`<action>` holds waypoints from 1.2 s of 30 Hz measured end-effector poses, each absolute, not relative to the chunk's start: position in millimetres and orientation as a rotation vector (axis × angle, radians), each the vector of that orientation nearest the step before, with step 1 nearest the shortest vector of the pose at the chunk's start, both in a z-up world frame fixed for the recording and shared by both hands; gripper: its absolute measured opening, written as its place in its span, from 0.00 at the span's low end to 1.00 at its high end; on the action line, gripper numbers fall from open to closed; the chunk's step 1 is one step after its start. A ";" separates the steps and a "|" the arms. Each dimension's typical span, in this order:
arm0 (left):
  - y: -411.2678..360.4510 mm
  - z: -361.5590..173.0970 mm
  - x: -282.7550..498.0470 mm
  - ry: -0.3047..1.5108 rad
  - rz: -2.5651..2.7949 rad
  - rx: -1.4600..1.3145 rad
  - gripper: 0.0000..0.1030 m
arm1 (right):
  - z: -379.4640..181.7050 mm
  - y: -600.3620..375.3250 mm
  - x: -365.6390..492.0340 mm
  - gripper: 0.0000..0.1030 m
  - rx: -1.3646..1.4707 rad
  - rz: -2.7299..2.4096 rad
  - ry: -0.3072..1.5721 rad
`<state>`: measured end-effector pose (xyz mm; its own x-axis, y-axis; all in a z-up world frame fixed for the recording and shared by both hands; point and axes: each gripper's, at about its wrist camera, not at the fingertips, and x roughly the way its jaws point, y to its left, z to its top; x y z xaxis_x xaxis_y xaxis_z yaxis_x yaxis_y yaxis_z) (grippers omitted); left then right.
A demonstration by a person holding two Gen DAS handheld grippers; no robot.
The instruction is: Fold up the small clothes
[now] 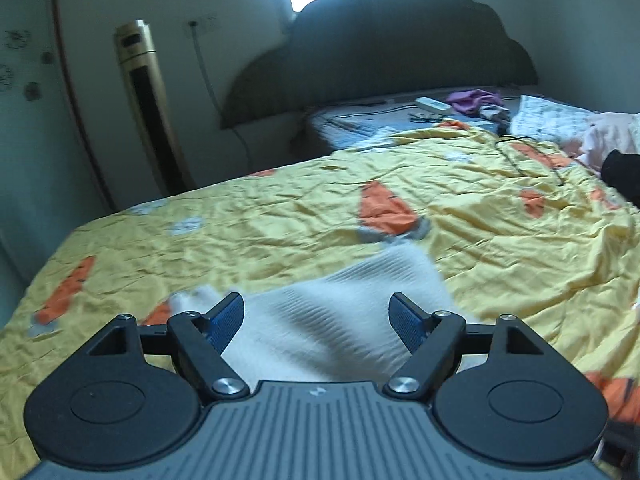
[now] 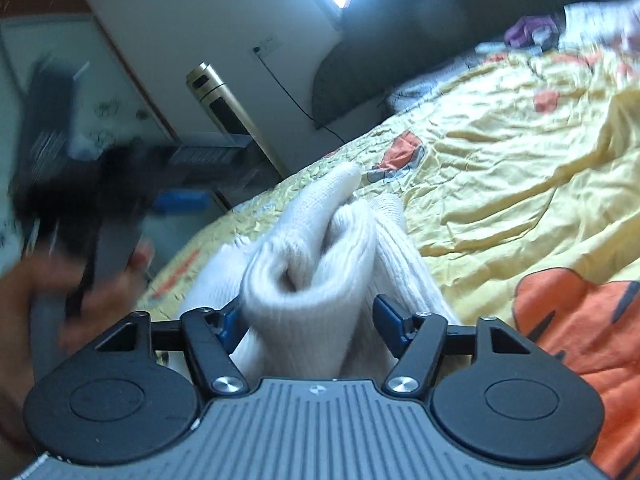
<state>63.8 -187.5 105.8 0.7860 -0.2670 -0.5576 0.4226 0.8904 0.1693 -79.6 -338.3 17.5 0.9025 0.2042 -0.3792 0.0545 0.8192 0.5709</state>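
A white ribbed sock (image 1: 384,272) lies on the yellow quilt (image 1: 280,220) with orange patches. My left gripper (image 1: 316,300) hovers over it, jaws wide open, and the sock runs below and between the blue pads without touching them. In the right wrist view the sock (image 2: 312,248) is a rolled white bundle, its cuff opening facing the camera. My right gripper (image 2: 308,304) stands open around the cuff; the left pad is partly hidden behind the fabric, the right pad (image 2: 386,316) sits just beside it. A hand (image 2: 40,292) holds the blurred left gripper (image 2: 80,200) at left.
A gold tower fan (image 1: 144,104) stands by the wall, left of the dark headboard (image 1: 380,52). At the bed's far end lie a white remote (image 1: 432,105), purple cloth (image 1: 474,100), a black cable (image 1: 532,156), pink fabric (image 1: 608,132) and a dark item (image 1: 624,172).
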 end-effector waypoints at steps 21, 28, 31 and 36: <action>-123.4 59.2 27.1 0.690 -0.308 0.213 0.79 | 69.3 -315.9 -80.8 0.48 0.218 0.001 0.393; -121.2 56.7 23.0 0.684 -0.324 0.234 0.80 | 36.7 -312.1 -42.2 0.47 0.164 0.006 0.565; -110.2 60.5 29.4 0.691 -0.349 0.181 0.80 | 48.1 -324.2 -51.3 0.67 0.248 0.035 0.517; -66.3 55.5 45.9 0.742 -0.394 0.013 0.87 | 44.5 -347.0 -33.6 1.00 0.222 0.114 0.607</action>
<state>45.9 -66.3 55.5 0.6676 -0.3446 -0.6600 0.3538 0.9268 -0.1261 -33.6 -347.0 44.5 0.8162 0.1705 -0.5520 -0.0407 0.9701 0.2394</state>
